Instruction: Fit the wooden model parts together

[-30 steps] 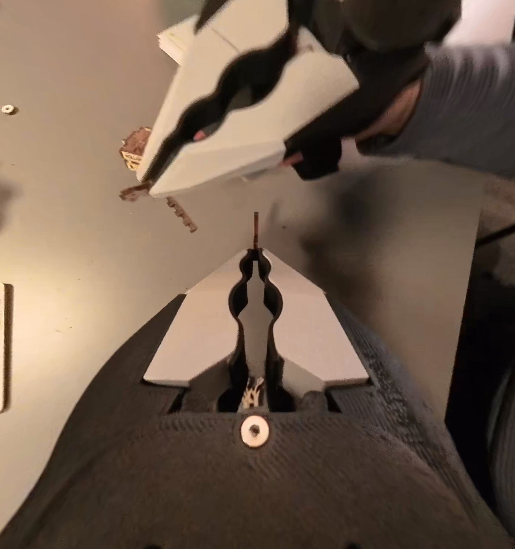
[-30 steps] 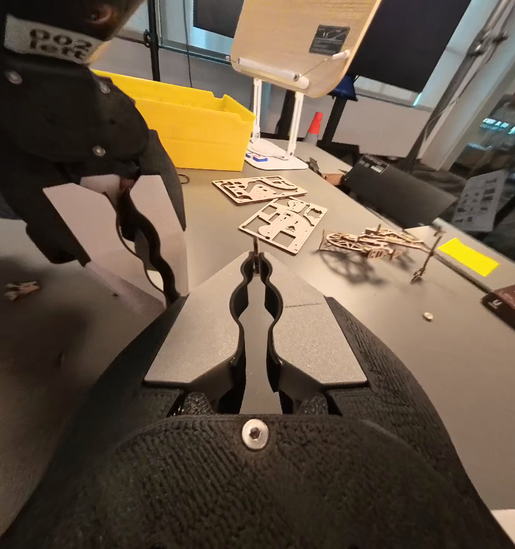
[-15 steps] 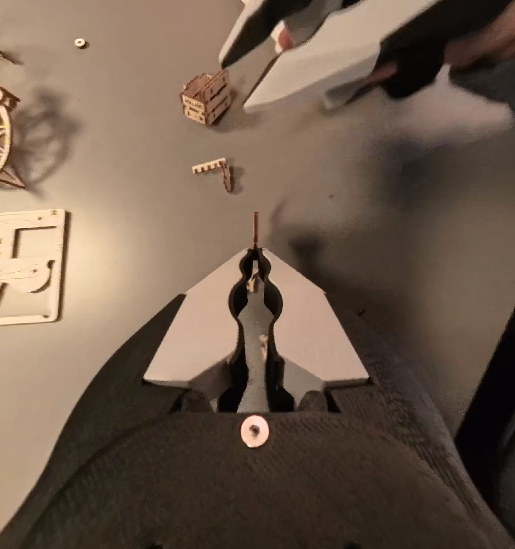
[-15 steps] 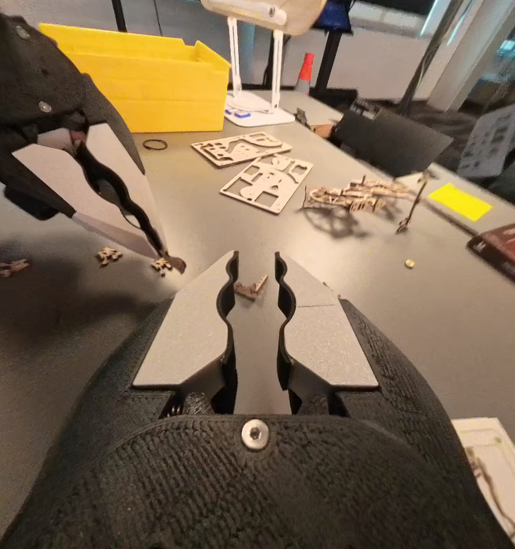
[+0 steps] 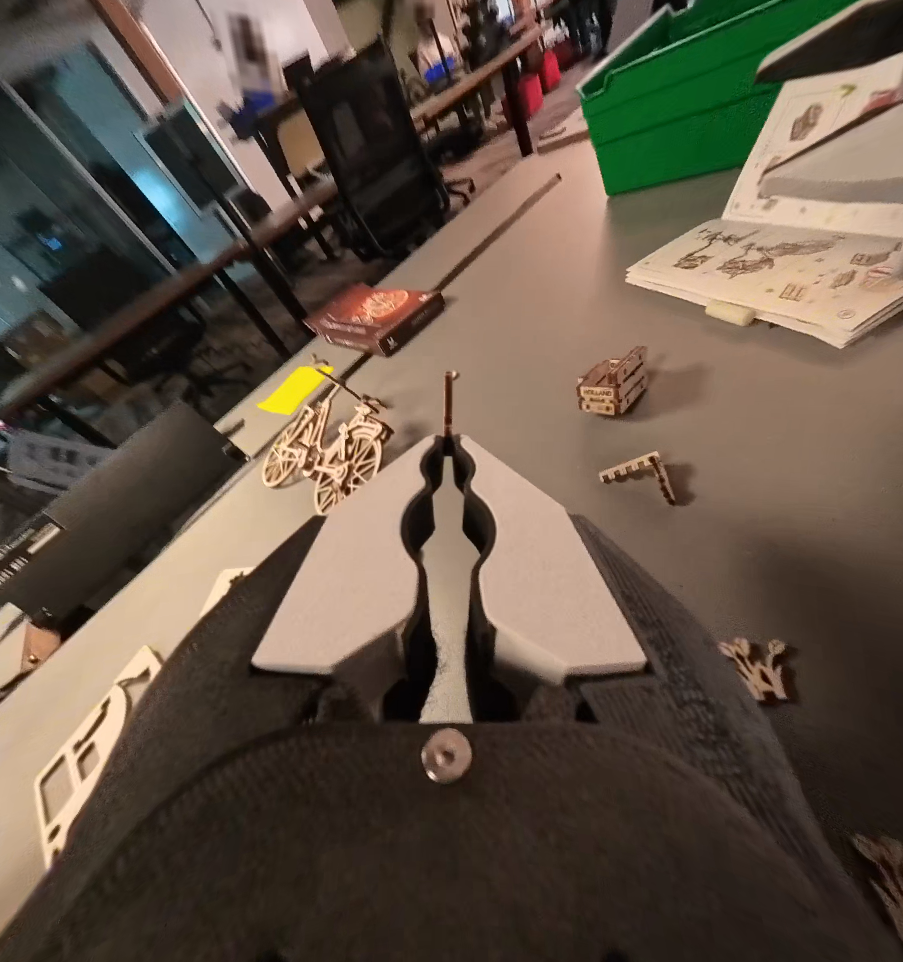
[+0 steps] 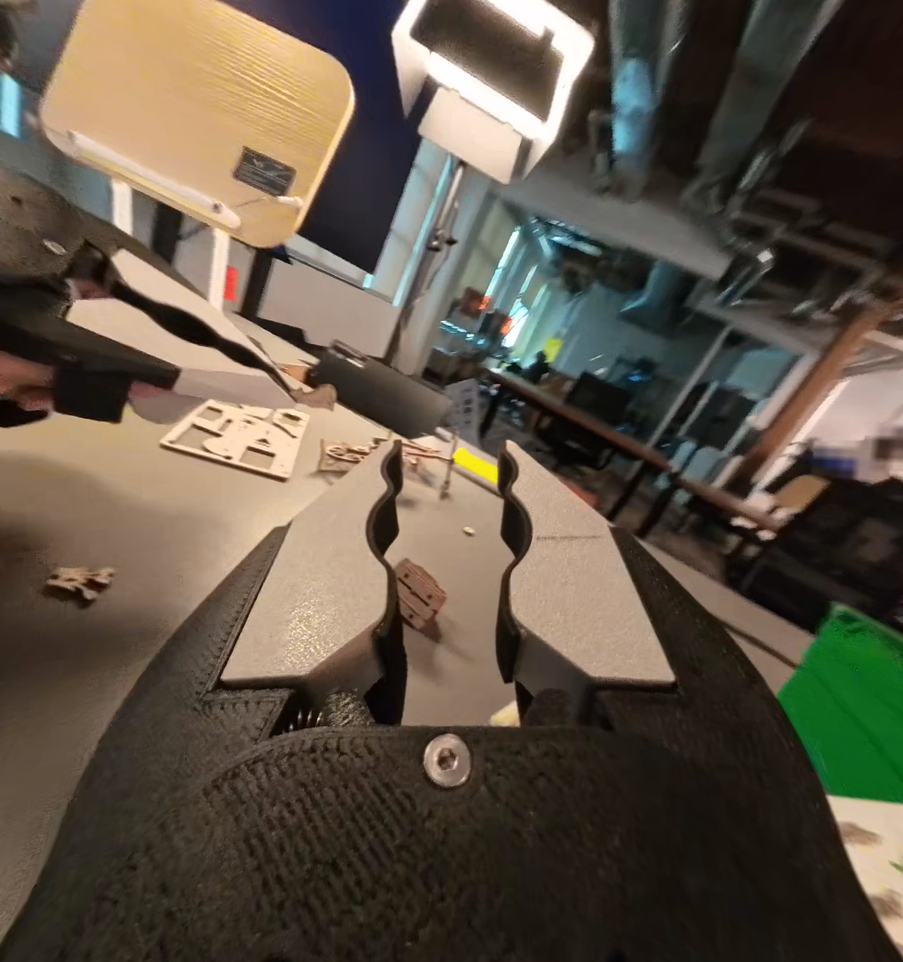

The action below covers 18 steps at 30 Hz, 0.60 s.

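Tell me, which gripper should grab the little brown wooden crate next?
Probably the right gripper: its jaws are open and the small brown wooden crate shows between them. The left gripper is shut on a thin wooden piece.

The surface [image 5: 751, 520] was smooth matt grey, the bicycle model [image 5: 329, 453] and small crate [image 5: 612, 388] were pale laser-cut wood with dark burnt edges, the booklet [image 5: 782, 281] was paper, and the bin [image 5: 699, 104] was glossy green plastic.
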### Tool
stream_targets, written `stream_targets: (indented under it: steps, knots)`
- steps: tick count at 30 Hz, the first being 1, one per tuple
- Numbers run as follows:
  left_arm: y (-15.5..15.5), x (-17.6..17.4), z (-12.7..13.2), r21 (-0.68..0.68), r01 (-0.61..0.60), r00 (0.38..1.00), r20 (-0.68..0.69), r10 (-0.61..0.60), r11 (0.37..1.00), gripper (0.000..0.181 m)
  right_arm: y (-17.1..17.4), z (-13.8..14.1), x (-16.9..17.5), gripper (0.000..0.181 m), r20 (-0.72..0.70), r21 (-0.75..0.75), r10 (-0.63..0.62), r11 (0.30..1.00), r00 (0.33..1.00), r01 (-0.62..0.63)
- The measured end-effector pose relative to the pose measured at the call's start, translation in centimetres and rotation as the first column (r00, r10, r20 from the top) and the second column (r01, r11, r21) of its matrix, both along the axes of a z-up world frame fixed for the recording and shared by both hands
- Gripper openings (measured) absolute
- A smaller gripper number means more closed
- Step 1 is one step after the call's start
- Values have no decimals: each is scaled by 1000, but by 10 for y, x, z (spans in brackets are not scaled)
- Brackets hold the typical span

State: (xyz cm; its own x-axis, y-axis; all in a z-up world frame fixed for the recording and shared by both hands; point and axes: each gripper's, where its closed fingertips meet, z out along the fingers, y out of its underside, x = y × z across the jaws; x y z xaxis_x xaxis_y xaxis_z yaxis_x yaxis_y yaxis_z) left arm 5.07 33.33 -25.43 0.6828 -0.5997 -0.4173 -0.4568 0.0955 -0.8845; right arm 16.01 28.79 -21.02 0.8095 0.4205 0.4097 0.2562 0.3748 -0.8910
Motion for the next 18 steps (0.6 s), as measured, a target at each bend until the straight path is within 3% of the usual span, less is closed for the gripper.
stream_targets:
  steps: [4, 11, 18]
  knots:
    - [-12, 8, 0, 39, 60, 997, 36, -62, 997, 1, -9, 1, 6, 31, 87, 121, -149, 983, 985, 138]
    - [-18, 4, 6, 40, 115, 988, 103, -119, 993, 1, 6, -16, 10, 30, 251, 140, -301, 952, 920, 273]
    - [-21, 8, 10, -74, 217, 938, 292, -188, 973, 1, 6, -37, -13, 29, 458, 187, -291, 955, 840, 229]
